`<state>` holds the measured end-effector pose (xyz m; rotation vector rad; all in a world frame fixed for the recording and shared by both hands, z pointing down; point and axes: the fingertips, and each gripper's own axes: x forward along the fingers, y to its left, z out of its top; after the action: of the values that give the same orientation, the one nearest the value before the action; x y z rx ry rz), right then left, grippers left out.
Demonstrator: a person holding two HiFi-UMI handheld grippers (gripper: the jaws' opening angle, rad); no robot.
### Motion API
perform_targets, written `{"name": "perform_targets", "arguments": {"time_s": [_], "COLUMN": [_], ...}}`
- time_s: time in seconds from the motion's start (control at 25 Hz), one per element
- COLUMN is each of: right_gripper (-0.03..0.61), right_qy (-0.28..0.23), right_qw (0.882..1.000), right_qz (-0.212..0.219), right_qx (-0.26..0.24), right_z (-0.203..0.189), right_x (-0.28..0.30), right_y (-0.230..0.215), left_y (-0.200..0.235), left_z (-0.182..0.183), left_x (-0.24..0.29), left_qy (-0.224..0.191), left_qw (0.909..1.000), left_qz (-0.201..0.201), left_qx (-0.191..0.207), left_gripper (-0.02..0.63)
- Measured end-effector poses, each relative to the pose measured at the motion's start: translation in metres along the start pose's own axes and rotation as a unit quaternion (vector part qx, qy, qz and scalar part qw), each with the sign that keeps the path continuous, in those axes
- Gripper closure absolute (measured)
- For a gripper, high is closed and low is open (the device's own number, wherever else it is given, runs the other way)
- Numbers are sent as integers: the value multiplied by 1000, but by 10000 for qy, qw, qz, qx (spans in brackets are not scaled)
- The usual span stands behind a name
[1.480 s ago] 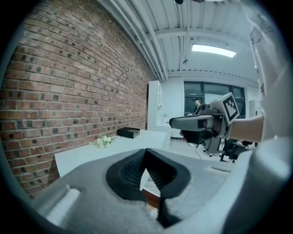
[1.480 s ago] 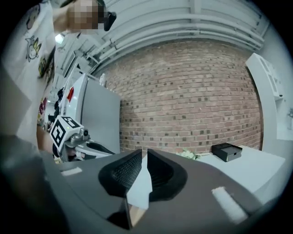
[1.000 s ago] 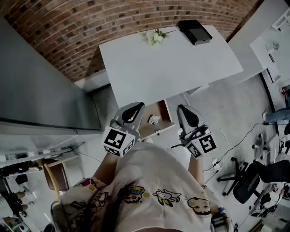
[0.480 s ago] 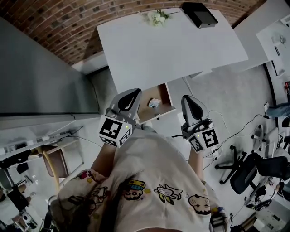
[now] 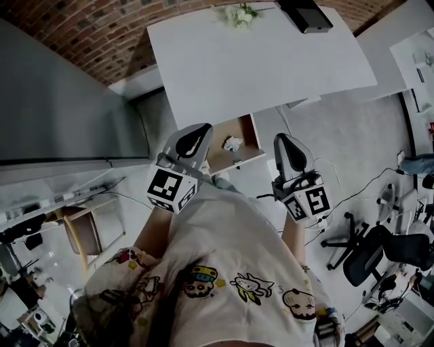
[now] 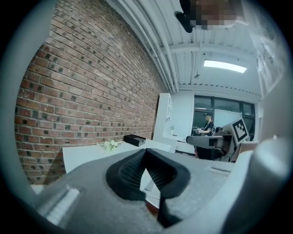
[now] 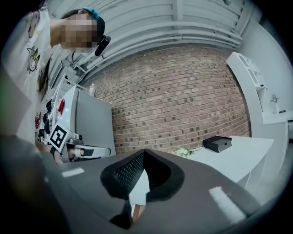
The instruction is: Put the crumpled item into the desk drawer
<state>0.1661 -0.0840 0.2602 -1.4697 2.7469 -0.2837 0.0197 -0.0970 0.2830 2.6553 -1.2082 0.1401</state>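
**A:** What do your grippers hold just now?

**B:** Nothing. My left gripper (image 6: 146,154) has its jaws pressed together at the tips, with only a bare hollow behind them; my right gripper (image 7: 144,153) is closed the same way, pad against pad, with nothing caught between. I hold both about level, one on each side of the drawer (image 5: 218,157); the left one hangs over the drawer's left edge and the right one is just off its right side; neither touches anything inside it.

**A:** And the crumpled item?

**B:** The crumpled item (image 5: 232,143) lies inside the drawer, a small pale wad on the brown floor, about midway between the side walls; it is apart from both grippers.

**A:** So the job is finished?

**B:** I judge the main step done, since the wad is in the drawer and my jaws are off it. The drawer stands pulled out from under the desk (image 5: 258,61); the task names no closing, so pushing the front back in is the only thing I can see left, if it is wanted at all.

**A:** Anything else near?

**B:** Only things well beyond the drawer, at the desk's far edge; a sprig of flowers (image 5: 239,13) and a black box (image 5: 306,13); neither is in my way.
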Motion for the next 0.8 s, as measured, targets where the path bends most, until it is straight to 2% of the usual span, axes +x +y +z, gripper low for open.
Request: {"name": "perform_targets", "arguments": {"time_s": [0.8], "right_gripper": [569], "right_qy": [161], "right_qw": [9997], "right_qz": [93], "right_qx": [158], "right_z": [-9], "right_x": [4], "right_y": [8], "left_y": [1], "left_z": [-17], "left_x": [-5], "left_qy": [154], "left_qw": [9998], "left_qz": [-142], "left_qx": [-10], "left_gripper": [614]}}
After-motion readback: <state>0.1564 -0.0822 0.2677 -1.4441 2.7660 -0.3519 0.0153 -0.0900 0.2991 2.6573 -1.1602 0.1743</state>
